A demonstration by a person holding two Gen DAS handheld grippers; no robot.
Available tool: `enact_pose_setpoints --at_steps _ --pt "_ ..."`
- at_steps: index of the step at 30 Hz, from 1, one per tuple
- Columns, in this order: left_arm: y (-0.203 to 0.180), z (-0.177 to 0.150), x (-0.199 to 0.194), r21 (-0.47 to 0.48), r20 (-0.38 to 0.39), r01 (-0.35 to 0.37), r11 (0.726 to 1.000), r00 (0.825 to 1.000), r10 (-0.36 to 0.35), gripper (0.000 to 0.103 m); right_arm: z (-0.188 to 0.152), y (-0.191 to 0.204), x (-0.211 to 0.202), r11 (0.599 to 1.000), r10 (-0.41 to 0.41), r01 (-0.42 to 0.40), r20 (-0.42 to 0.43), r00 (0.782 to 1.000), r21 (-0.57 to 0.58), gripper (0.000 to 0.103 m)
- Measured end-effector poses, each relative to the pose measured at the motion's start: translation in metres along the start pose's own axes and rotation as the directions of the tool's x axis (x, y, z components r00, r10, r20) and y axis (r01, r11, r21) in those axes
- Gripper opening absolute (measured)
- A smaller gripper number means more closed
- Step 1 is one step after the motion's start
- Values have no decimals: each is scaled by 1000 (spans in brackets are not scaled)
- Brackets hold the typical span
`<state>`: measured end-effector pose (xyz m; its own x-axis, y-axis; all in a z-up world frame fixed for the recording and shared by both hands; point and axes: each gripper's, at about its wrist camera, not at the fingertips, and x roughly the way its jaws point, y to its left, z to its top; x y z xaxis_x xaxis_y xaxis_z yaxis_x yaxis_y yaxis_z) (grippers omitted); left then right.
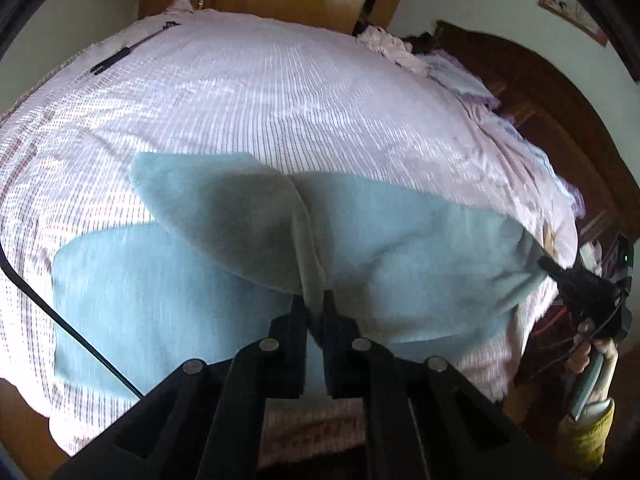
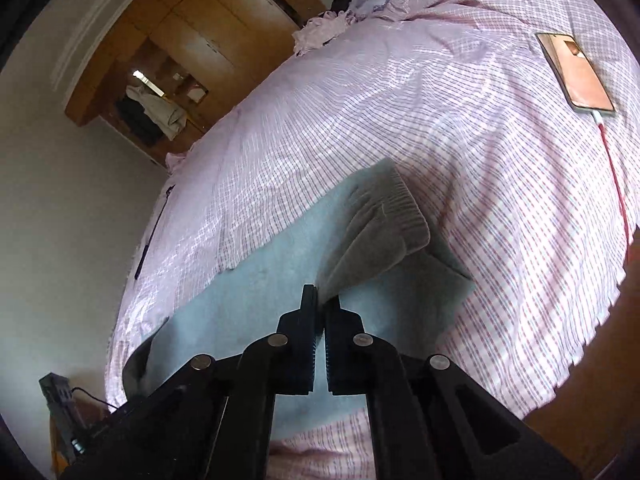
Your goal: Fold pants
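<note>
Pants point(image 1: 400, 248) lifted, pinched by left gripper point(image 1: 316, 300) and right gripper point(image 2: 322, 300); lower edge hidden

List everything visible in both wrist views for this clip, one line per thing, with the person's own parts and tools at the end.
pants: one, light blue, lying on the bed, near edge lifted at two pinched spots
bedsheet: one, pink and white checked, covering the bed
phone: one, tan-orange back, on the sheet at far right of the right wrist view
charging cable: one, red, running from the phone down the sheet
black rod: one, on the far-left part of the sheet
crumpled bedding: pink and lilac, at the head of the bed
headboard: one, dark wood
wardrobe: one, light wood, against the wall
hand: one, holding the right tool's handle
left tool: black, shut on pants
right tool: black, shut on pants
</note>
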<state>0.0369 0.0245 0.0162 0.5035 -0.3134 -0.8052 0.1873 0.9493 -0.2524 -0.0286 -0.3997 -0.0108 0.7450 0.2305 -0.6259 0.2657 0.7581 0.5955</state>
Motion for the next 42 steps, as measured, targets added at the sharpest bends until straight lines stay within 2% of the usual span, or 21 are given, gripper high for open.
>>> enact_pose_setpoints --at_steps 5,15,17,20,21,23,25,26,27,30,33,34,38,42 --pt "-4 -18 5 39 -64 8 999 998 -6 6 -8 -12 0 999 -51 51 2 999 -9 0" --pt "-6 -36 37 88 -183 -8 996 983 24 7 -24 -41 39 987 -150 155 -99 984 48 0" --pt "-3 -40 43 84 -209 -10 996 978 27 9 -31 -51 49 982 -170 179 -129 977 62 0" --pt "1 -44 48 70 -238 -25 997 970 41 15 -36 -55 50 982 -162 172 -126 979 78 0" --pt "1 -44 46 72 -234 -35 997 971 51 17 -36 -54 49 982 -164 175 -127 978 78 0" --pt "1 -45 35 94 -199 -69 993 976 87 33 -36 -52 45 980 -175 186 -133 976 75 2" --pt "1 -43 21 114 -153 -95 989 982 112 44 -35 -49 39 977 -194 203 -131 972 65 5" --pt "2 -42 14 120 -135 -105 987 983 121 46 -35 -47 34 973 -215 224 -126 968 54 8" --pt "2 -41 7 123 -119 -114 986 985 128 47 -35 -47 31 970 -232 239 -123 965 49 12" --pt "4 -32 -11 128 -76 -143 981 985 154 48 -36 -47 20 962 -260 268 -122 958 50 13" --pt "-2 -7 -13 141 -37 -179 974 982 186 55 -37 -41 8 961 -270 275 -111 957 33 13" --pt "-3 2 -11 144 -25 -191 971 980 196 58 -36 -37 5 963 -264 268 -105 959 20 13" --pt "-9 38 7 157 10 -216 964 976 217 57 -35 -24 0 969 -245 244 -94 965 -25 13" --pt "-6 62 36 152 15 -295 943 955 296 57 -34 -4 11 973 -219 210 -89 972 -99 13"
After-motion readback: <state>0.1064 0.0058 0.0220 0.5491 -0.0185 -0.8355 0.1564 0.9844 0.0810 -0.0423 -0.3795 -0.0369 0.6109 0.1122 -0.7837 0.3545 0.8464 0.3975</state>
